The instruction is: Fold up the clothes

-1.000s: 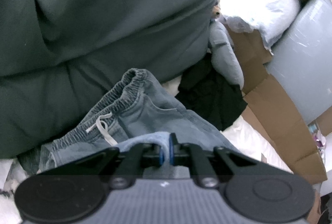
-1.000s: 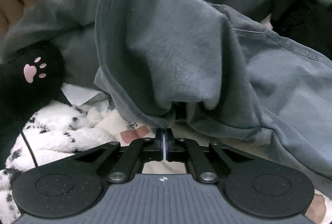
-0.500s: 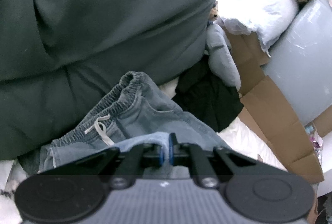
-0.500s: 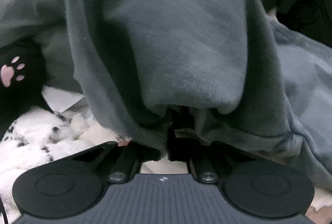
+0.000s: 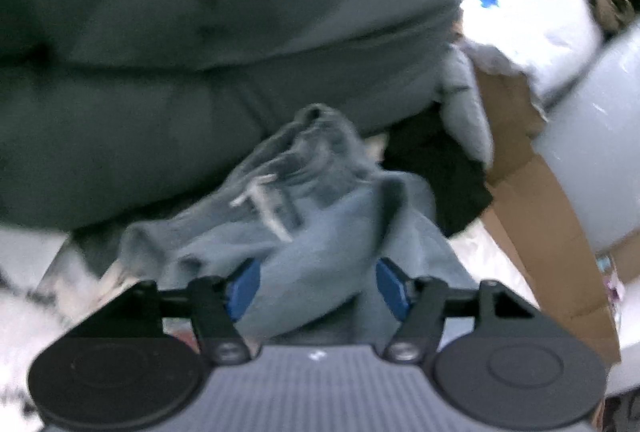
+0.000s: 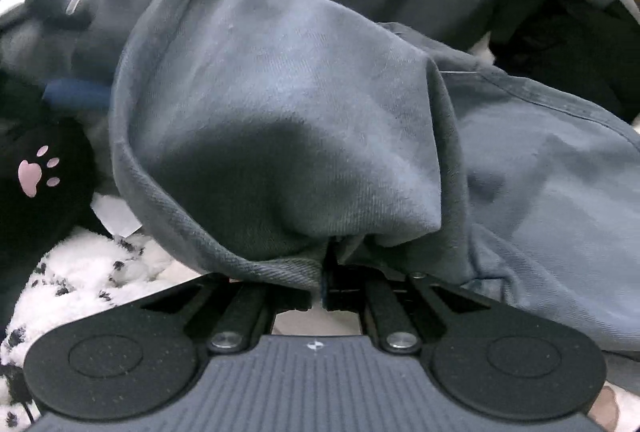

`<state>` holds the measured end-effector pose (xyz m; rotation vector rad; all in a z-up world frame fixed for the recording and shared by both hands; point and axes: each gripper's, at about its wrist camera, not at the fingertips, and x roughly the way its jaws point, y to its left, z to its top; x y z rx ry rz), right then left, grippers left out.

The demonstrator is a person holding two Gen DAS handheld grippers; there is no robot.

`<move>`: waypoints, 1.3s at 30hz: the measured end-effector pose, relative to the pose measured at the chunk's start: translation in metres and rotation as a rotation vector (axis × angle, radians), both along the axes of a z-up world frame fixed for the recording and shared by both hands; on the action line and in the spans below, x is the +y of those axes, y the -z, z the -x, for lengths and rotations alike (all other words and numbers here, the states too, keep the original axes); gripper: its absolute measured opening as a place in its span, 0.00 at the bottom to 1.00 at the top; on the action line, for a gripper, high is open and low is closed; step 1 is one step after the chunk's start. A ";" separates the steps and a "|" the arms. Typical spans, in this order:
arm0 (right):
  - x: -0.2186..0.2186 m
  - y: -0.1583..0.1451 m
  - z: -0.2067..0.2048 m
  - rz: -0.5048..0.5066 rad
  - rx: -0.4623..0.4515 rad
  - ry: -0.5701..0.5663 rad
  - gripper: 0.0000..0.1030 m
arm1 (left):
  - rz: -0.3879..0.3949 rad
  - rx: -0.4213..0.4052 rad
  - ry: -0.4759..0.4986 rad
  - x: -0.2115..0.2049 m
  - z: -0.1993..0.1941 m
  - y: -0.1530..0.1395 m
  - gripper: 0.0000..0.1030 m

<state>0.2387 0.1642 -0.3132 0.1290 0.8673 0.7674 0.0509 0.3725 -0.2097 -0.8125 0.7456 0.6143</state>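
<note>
Blue-grey jeans [image 5: 304, 168] with an elastic waistband and a white drawstring [image 5: 260, 200] lie crumpled below a dark green-grey duvet [image 5: 200, 32]. My left gripper [image 5: 317, 286] is opening. Its blue pads [image 5: 242, 286] stand wide apart, a loose fold of the jeans bulges between them, and neither pad presses on it. In the right wrist view the jeans [image 6: 280, 92] drape in a big fold over my right gripper [image 6: 325, 272]. That gripper is shut on the hem, and cloth hides its fingertips.
A black garment [image 5: 432, 168], brown cardboard [image 5: 540, 200], a white pillow [image 5: 520, 4] and a pale grey bin [image 5: 600, 136] crowd the right. At the left of the right wrist view are a black plush with a pink paw print [image 6: 36, 172] and white spotted fleece [image 6: 100, 272].
The left jaws have gone from shut on the jeans to wide apart, and that view has shifted and blurred. The fold over the right gripper has slumped and spread.
</note>
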 end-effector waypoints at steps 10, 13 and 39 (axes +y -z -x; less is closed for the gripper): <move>-0.020 -0.004 -0.015 0.006 0.016 0.052 0.02 | 0.198 -0.045 -0.385 0.023 0.054 0.084 0.69; -0.020 -0.002 -0.014 0.009 0.020 0.052 0.02 | 0.214 -0.073 -0.398 0.023 0.046 0.099 0.74; -0.093 -0.036 0.005 0.228 -0.013 -0.058 0.01 | 0.092 -0.053 -0.362 0.045 0.015 0.077 0.08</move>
